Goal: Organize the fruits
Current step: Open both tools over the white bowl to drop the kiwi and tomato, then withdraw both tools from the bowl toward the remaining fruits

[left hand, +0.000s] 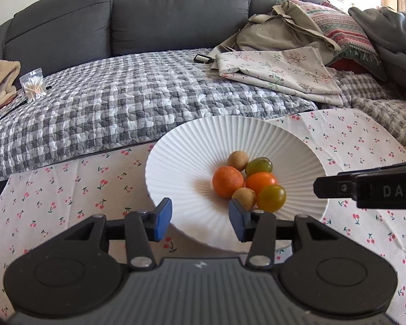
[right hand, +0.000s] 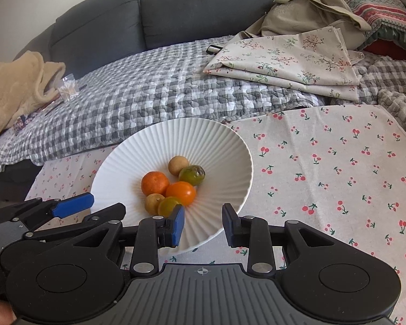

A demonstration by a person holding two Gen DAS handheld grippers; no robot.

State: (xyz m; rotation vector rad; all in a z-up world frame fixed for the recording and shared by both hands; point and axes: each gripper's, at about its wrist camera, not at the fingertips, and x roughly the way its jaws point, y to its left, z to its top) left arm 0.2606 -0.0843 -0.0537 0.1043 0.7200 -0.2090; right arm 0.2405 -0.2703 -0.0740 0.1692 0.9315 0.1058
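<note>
Fruits sit clustered at the bottom of a white ribbed bowl (left hand: 192,146): a mandarin (left hand: 228,182), an orange tomato (left hand: 262,182), two green-brown tomatoes (left hand: 259,165) (left hand: 271,198), and two small tan round fruits (left hand: 238,160) (left hand: 244,197), all touching one another.

The left gripper (left hand: 200,219) hovers low at the near rim of the bowl, its blue-padded fingers (left hand: 163,218) spread apart and holding nothing; its right pad sits just in front of the nearer tan fruit in that view, though whether they touch cannot be told. The right gripper (right hand: 203,226) is likewise level with the bowl's near edge, fingers apart and empty, with the rim showing between them. In the right wrist view the left gripper shows at the lower left, one blue pad (right hand: 73,204) pointing toward the bowl's rim. In the left wrist view the black side of the right gripper enters from the right edge, just beside the bowl.

The bowl stands on a bench covered with a white cherry-print cloth (right hand: 338,168). Just behind it lies a grey-and-white checked quilt (left hand: 121,103) spread over the seat of a dark grey sofa (left hand: 176,8). On the quilt are folded floral fabric (right hand: 287,57), a beige bag (left hand: 281,27), a patterned cushion (left hand: 343,32), a bag of cotton swabs (left hand: 33,84) and a beige fleece (right hand: 10,86).
</note>
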